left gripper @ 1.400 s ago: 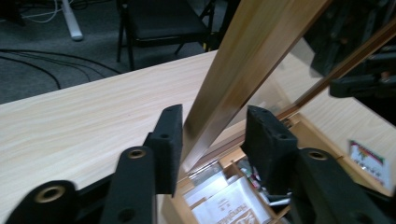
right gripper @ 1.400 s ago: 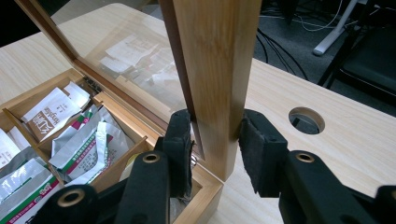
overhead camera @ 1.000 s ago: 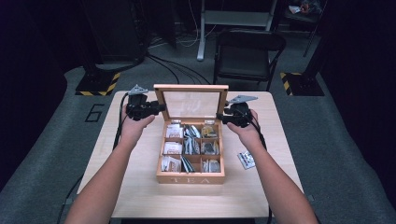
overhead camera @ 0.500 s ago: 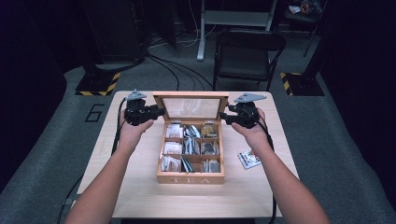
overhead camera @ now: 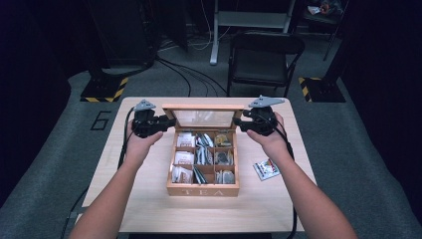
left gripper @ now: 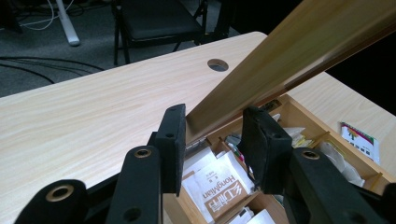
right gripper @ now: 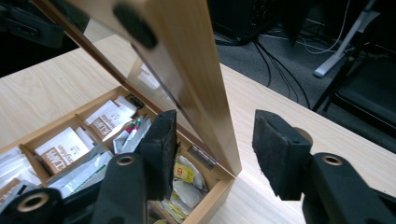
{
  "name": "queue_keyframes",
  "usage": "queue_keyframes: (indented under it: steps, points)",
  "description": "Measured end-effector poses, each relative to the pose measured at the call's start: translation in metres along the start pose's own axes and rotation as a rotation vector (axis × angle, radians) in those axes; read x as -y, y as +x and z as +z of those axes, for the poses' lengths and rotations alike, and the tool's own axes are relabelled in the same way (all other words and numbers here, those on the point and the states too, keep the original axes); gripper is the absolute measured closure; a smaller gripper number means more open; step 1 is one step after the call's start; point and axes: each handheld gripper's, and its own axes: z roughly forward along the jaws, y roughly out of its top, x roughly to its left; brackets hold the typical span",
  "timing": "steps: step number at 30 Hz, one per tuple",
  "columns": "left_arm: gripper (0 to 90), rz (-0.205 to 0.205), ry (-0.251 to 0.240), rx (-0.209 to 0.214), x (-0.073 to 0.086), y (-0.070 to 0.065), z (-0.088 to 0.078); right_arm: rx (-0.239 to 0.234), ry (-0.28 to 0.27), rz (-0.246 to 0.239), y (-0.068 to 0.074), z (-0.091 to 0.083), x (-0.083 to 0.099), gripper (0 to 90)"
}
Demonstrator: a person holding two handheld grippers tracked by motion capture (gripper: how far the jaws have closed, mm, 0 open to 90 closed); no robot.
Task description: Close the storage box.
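high view: you stand at the near edge of a pale wooden table (overhead camera: 149, 199), a gripper in each hand, flanking a wooden tea box (overhead camera: 203, 188) that sits at the middle of the tabletop. its glass-paned lid (overhead camera: 204, 118) is raised at the far side and leans back toward the near side. your left gripper (overhead camera: 166, 123) meets the lid's left edge and your right gripper (overhead camera: 240, 124) meets its right edge. in the left gripper view the lid's wooden frame (left gripper: 280, 65) runs between the two black jaws, which stand parted with a gap showing on the right jaw's side. in the right gripper view the jaws are released and wide apart, the frame (right gripper: 196, 70) between them, close to the left one. inside the box, packets of tea (overhead camera: 185, 158) fill the compartments, white sachets at left, darker ones at right. a single loose tea packet (overhead camera: 266, 169) lies on the table just right of the box. a dark folding chair (overhead camera: 263, 55) stands on the floor beyond the table's far edge.
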Motion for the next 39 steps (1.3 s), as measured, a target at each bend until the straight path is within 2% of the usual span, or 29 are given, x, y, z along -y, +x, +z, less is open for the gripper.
queue_keyframes:
  steps: [7, 10, 16, 20, 24, 32, 39]
  points:
    - [60.6, 0.007, -0.002, 0.0, 0.005, -0.003, -0.002, -0.01, -0.023, -0.023, 0.009, -0.008, -0.002, 55.8]
    - [60.5, 0.007, 0.001, 0.005, 0.007, -0.003, -0.003, -0.016, -0.013, -0.042, 0.013, -0.01, -0.002, 59.2]
    - [60.1, 0.022, 0.022, 0.004, 0.009, -0.007, -0.006, -0.008, 0.0, -0.077, 0.018, -0.013, 0.001, 59.3]
    - [58.8, 0.009, 0.005, 0.014, 0.015, -0.008, -0.011, -0.008, 0.004, -0.096, 0.022, -0.015, 0.005, 58.8]
    - [55.9, 0.036, 0.006, 0.008, 0.017, -0.012, -0.019, -0.004, -0.005, -0.104, 0.025, -0.016, 0.008, 58.6]
    - [52.7, 0.06, -0.035, 0.006, 0.011, -0.023, -0.04, 0.002, -0.011, -0.105, 0.028, -0.017, 0.012, 57.9]
    - [52.3, 0.076, -0.024, 0.014, 0.004, -0.033, -0.049, 0.005, -0.011, -0.109, 0.03, -0.017, 0.013, 57.9]
